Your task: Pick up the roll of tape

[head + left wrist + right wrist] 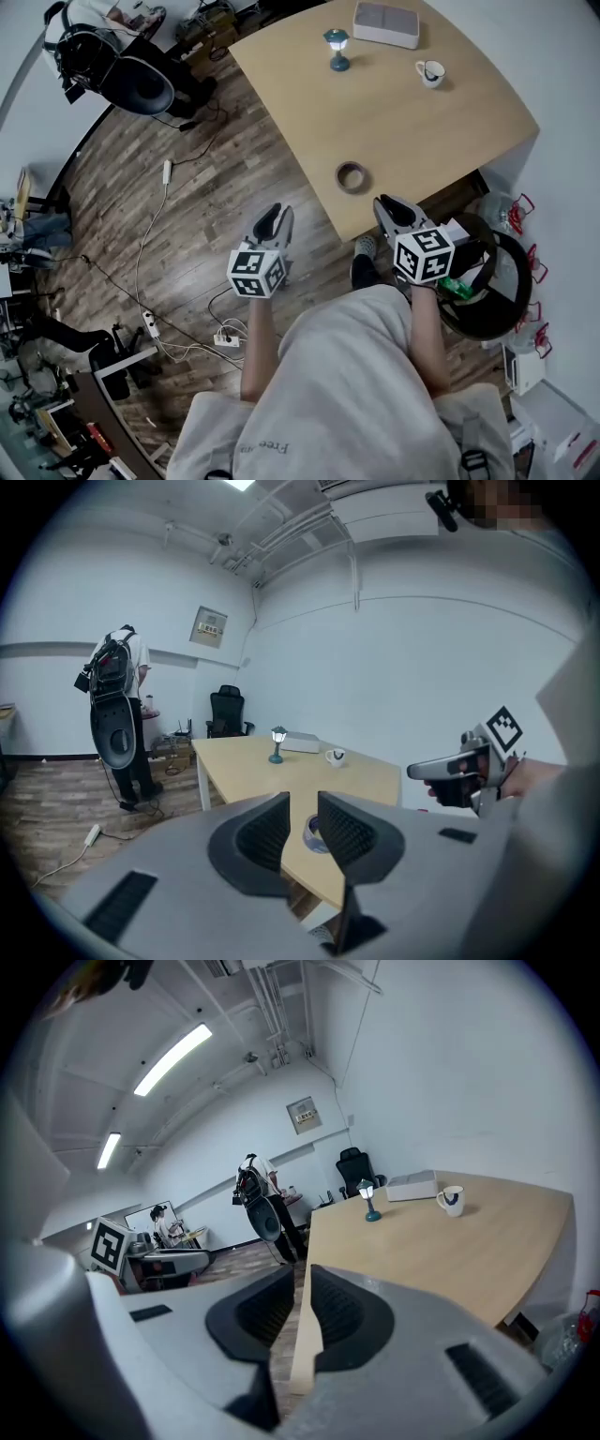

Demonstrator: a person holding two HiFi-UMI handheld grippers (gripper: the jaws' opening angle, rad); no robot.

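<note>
The roll of tape (352, 176) lies flat near the front edge of the light wooden table (403, 122). In the left gripper view the tape (312, 832) shows through the narrow gap between the jaws, still some way ahead. My left gripper (272, 217) hangs over the wooden floor, left of the table's corner and short of the tape; its jaws (303, 803) stand slightly apart with nothing in them. My right gripper (387, 204) is at the table's front edge, just right of the tape. Its jaws (302, 1279) also stand slightly apart and empty.
Further back on the table stand a small lamp (337, 49), a white mug (430, 72) and a grey box (385, 23). A black chair (497, 281) sits at the right. Cables and a power strip (150, 323) lie on the floor. A person with a backpack (112, 56) stands far left.
</note>
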